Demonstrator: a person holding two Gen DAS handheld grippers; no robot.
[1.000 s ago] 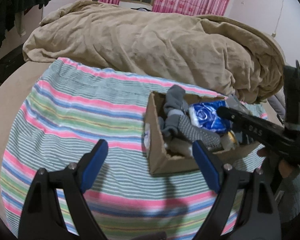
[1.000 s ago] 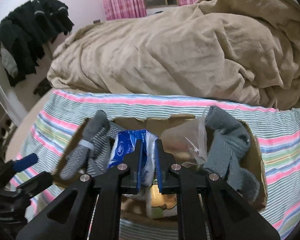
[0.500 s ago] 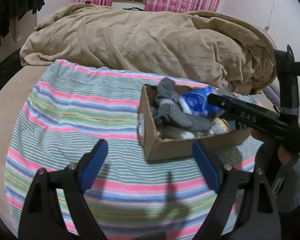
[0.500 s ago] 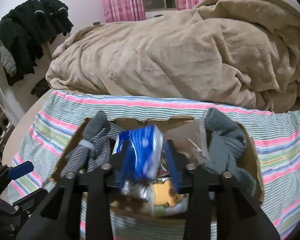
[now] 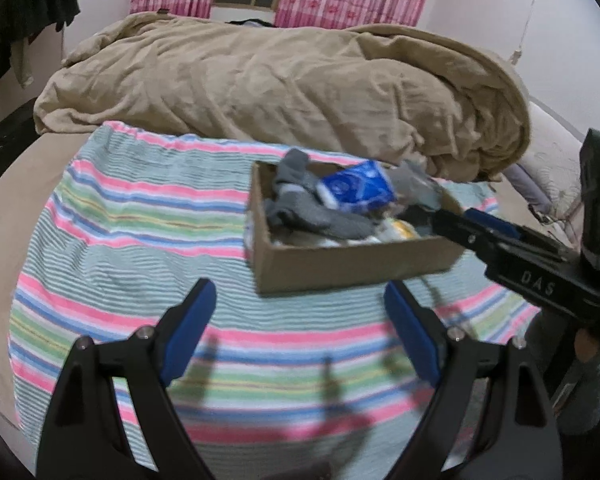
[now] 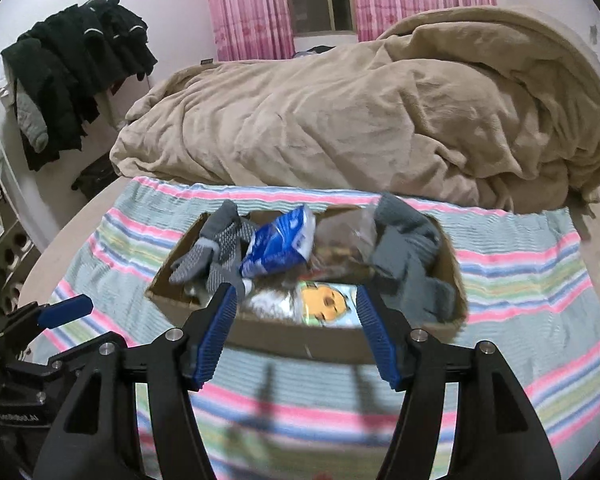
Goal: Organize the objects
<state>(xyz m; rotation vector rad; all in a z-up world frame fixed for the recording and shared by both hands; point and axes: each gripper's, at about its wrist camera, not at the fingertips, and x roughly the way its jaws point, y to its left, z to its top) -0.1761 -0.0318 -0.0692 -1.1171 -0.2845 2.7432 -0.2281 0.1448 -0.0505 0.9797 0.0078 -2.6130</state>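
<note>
A cardboard box (image 5: 352, 266) (image 6: 300, 338) stands on the striped cloth (image 5: 140, 208). In it lie grey socks (image 5: 316, 212) (image 6: 216, 248), a blue tissue pack (image 5: 356, 188) (image 6: 278, 242), more grey socks (image 6: 408, 256) at its right end, a clear bag (image 6: 340, 240) and a yellow-printed packet (image 6: 328, 304). My left gripper (image 5: 300, 334) is open and empty, in front of the box. My right gripper (image 6: 296, 334) is open and empty, just short of the box's near wall; it also shows in the left wrist view (image 5: 472, 220) at the box's right end.
A bunched tan blanket (image 5: 292, 80) (image 6: 360, 120) lies on the bed behind the box. Dark clothes (image 6: 72, 76) hang at the left wall. Pink curtains (image 6: 252, 8) hang at the back. The cloth's left edge drops to the tan mattress (image 5: 8, 220).
My right gripper has opened, let go of the blue tissue pack into the box and drawn back. My left gripper has pulled back from the box, staying open.
</note>
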